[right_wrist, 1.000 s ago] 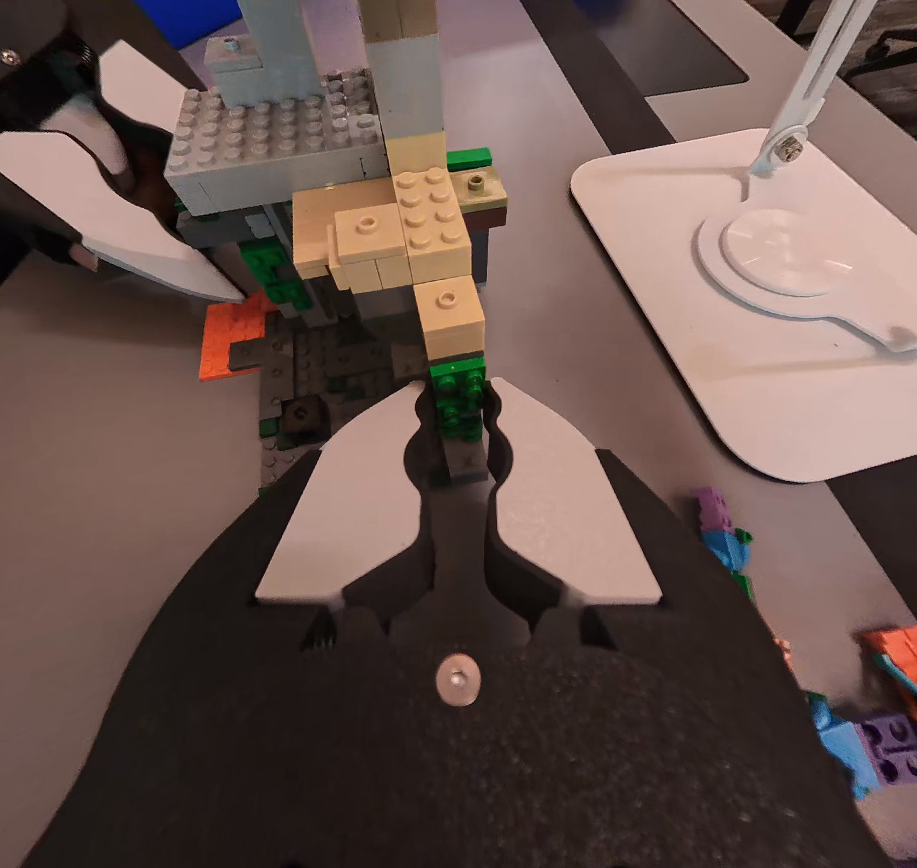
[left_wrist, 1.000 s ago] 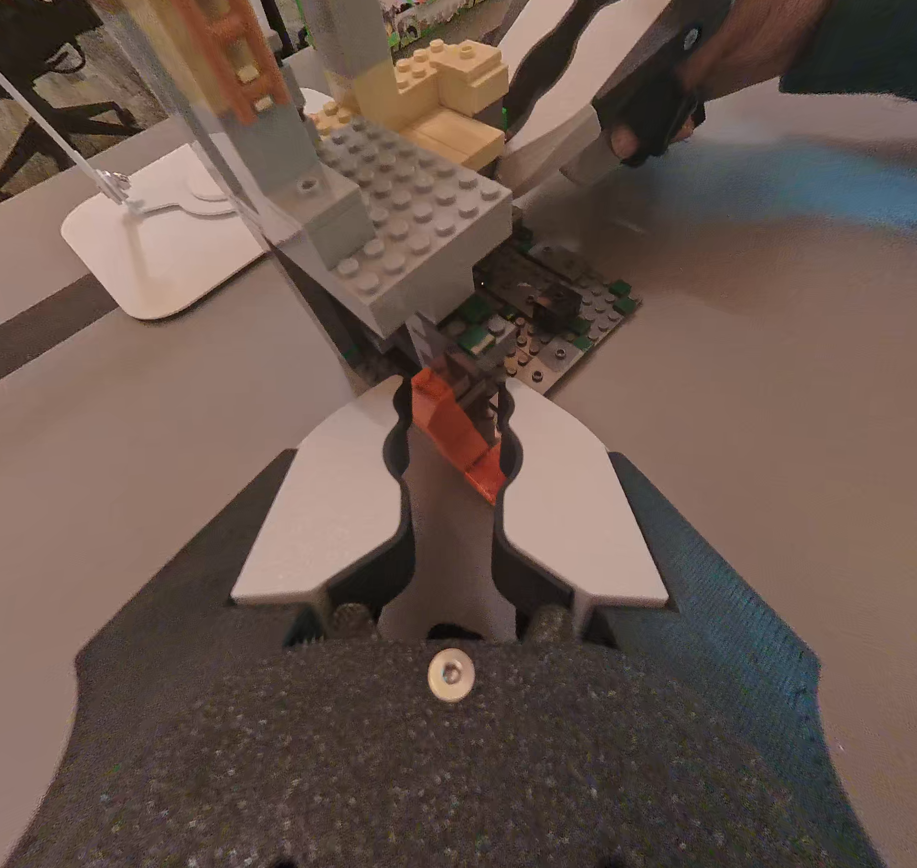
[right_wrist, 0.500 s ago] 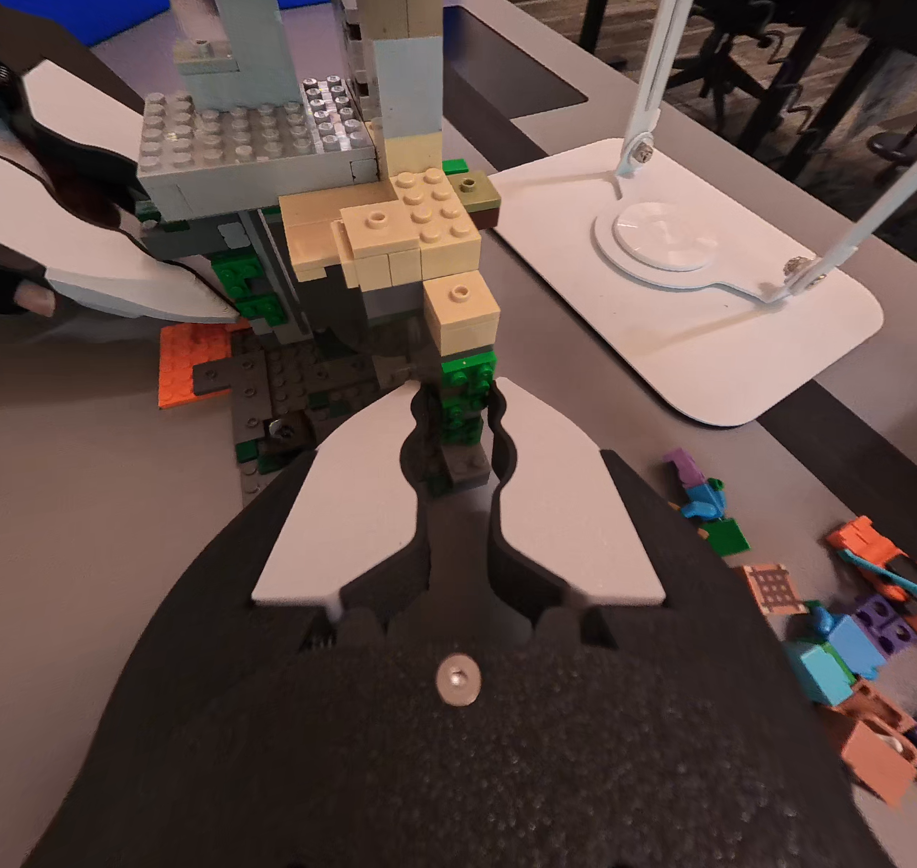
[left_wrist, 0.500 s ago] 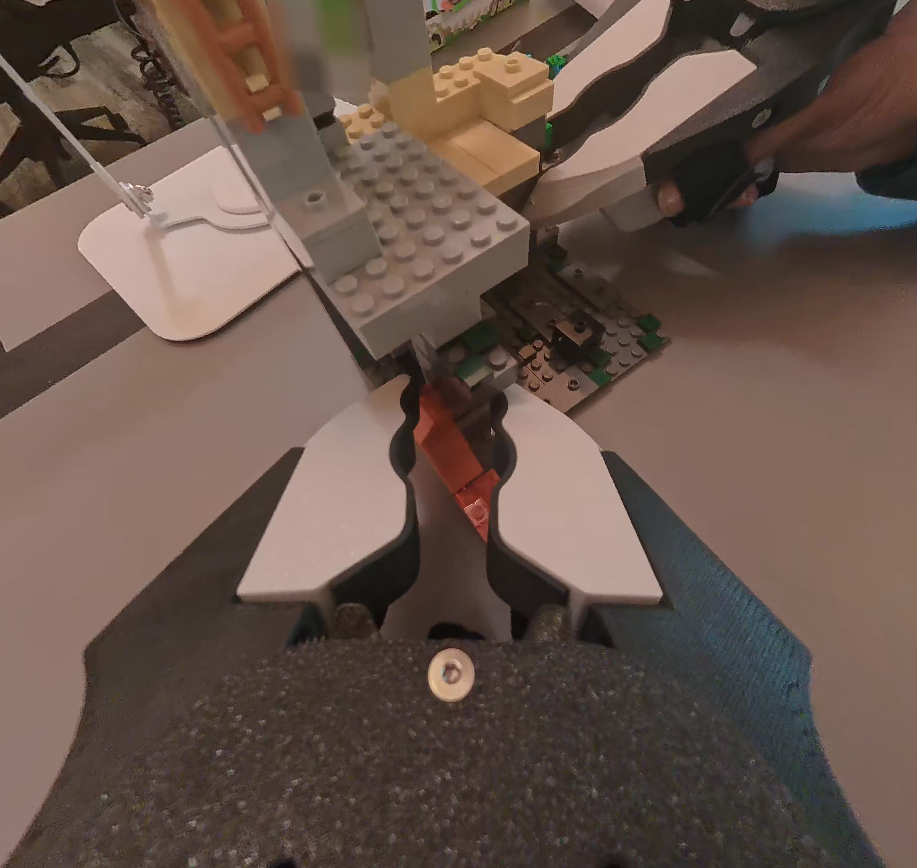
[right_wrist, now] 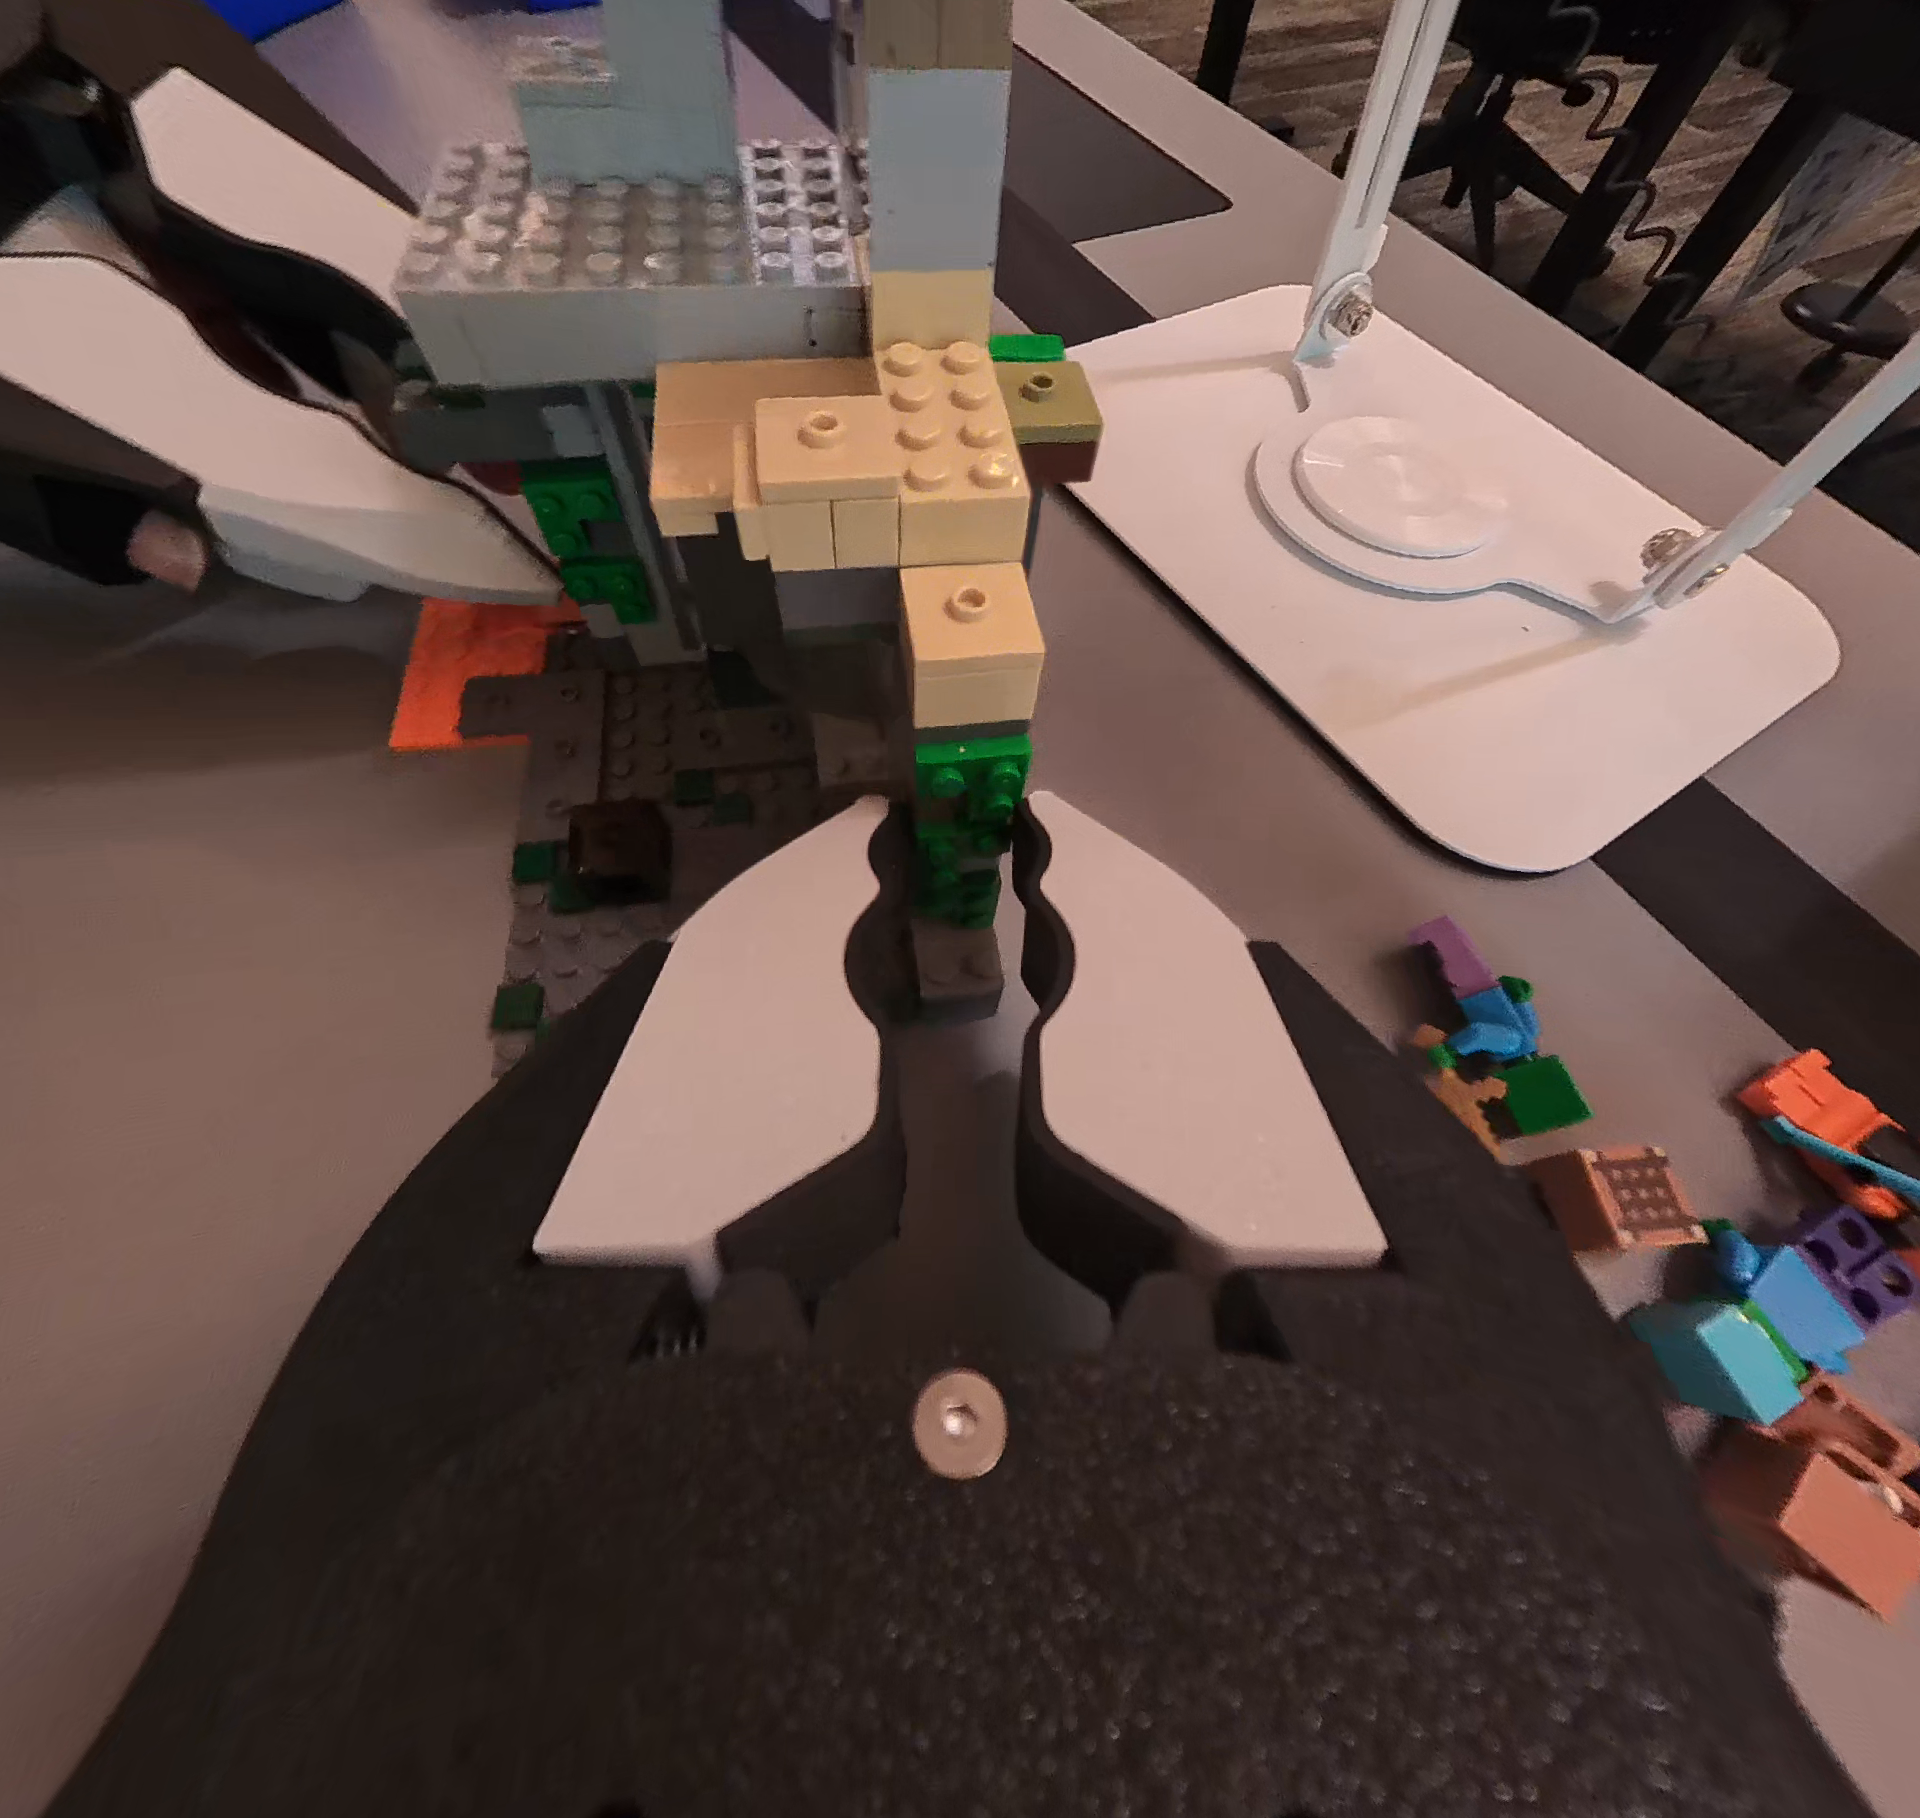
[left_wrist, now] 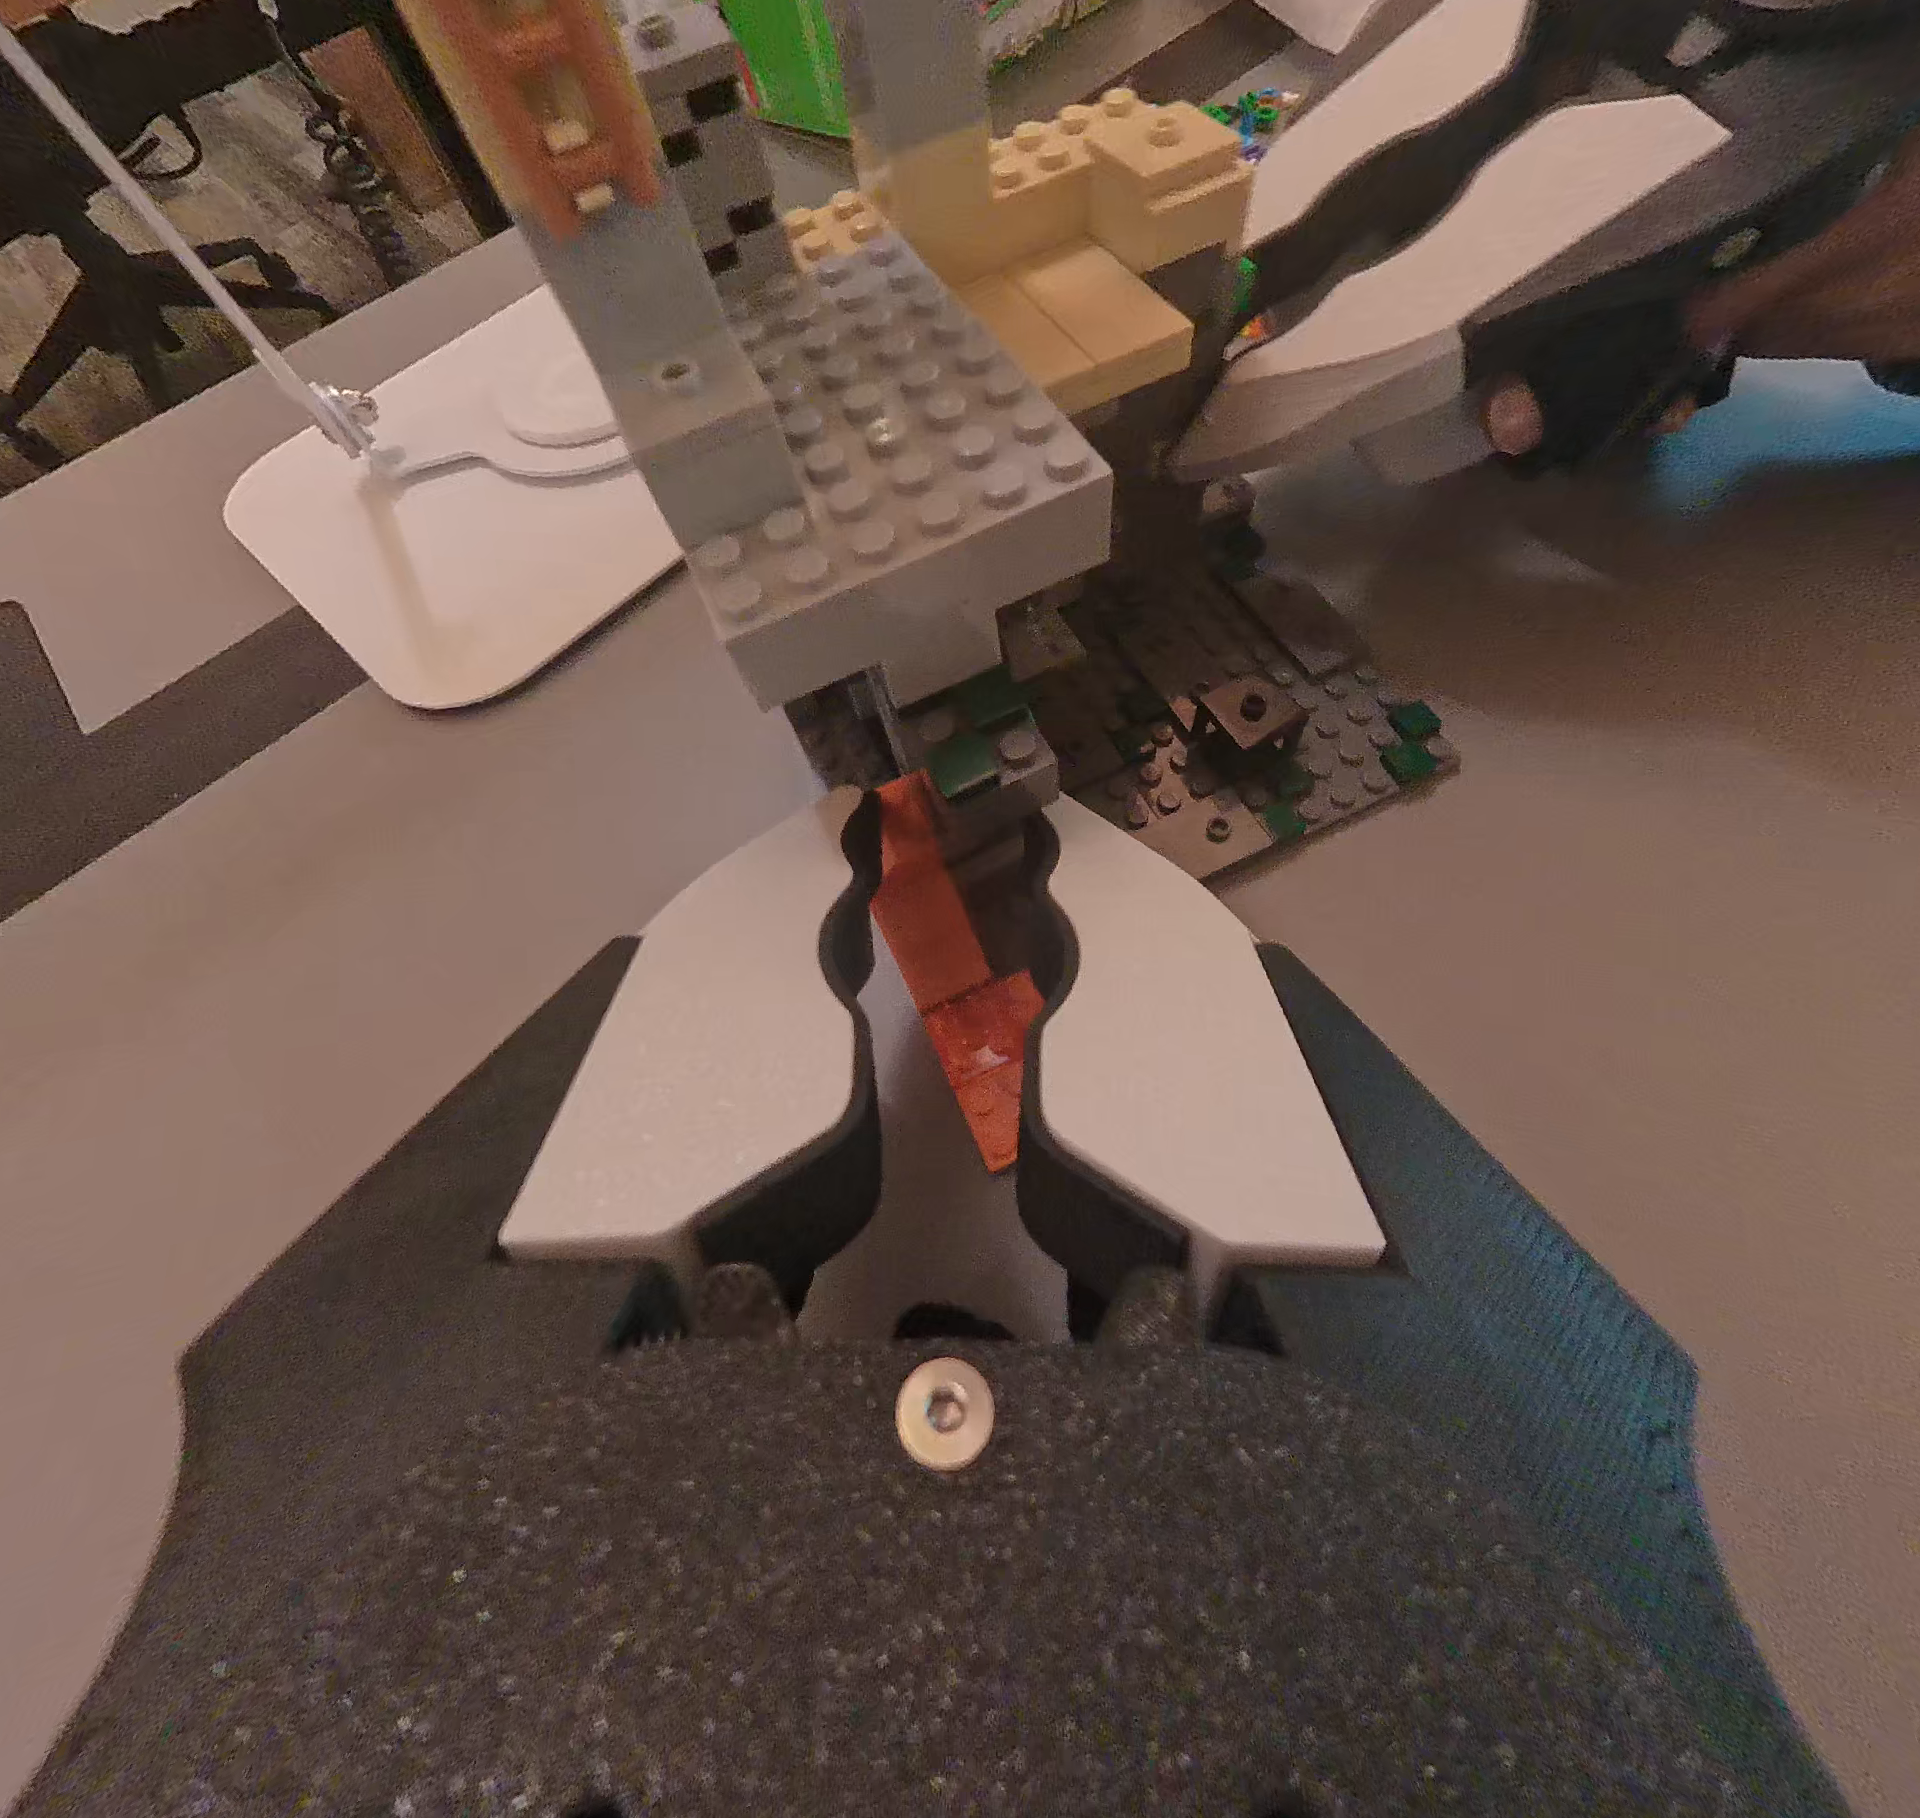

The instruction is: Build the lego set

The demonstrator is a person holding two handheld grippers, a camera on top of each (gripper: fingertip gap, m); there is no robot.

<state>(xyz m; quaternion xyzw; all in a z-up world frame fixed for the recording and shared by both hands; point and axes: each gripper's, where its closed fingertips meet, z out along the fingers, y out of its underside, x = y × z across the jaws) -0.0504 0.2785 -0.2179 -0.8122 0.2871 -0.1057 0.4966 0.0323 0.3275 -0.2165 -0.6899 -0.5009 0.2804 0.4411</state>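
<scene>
The lego build stands on a dark studded baseplate [left_wrist: 1299,760] with a grey platform [left_wrist: 904,459], tan bricks [left_wrist: 1081,210] and a brown ladder [left_wrist: 530,54]. My left gripper [left_wrist: 951,812] is shut on the build's corner, over the orange plate [left_wrist: 935,927]. My right gripper [right_wrist: 958,807] is shut on the green and grey column [right_wrist: 966,812] at the opposite corner. The right gripper's fingers [left_wrist: 1351,386] show at the upper right of the left wrist view. The left gripper's fingers [right_wrist: 312,521] show at the left of the right wrist view, by the orange plate [right_wrist: 468,656].
A white lamp base [right_wrist: 1455,573] lies right of the build; it also shows in the left wrist view [left_wrist: 447,542]. Several loose coloured pieces [right_wrist: 1714,1301] lie at the right. A green box [left_wrist: 790,2] stands behind. Chairs stand beyond the table edge. The left gripper's tips are roughly 10 centimetres from the right gripper's.
Both grippers keep their hold while the build turns on the table. The lamp base has shifted in both views, and more loose pieces have come into the right wrist view.
</scene>
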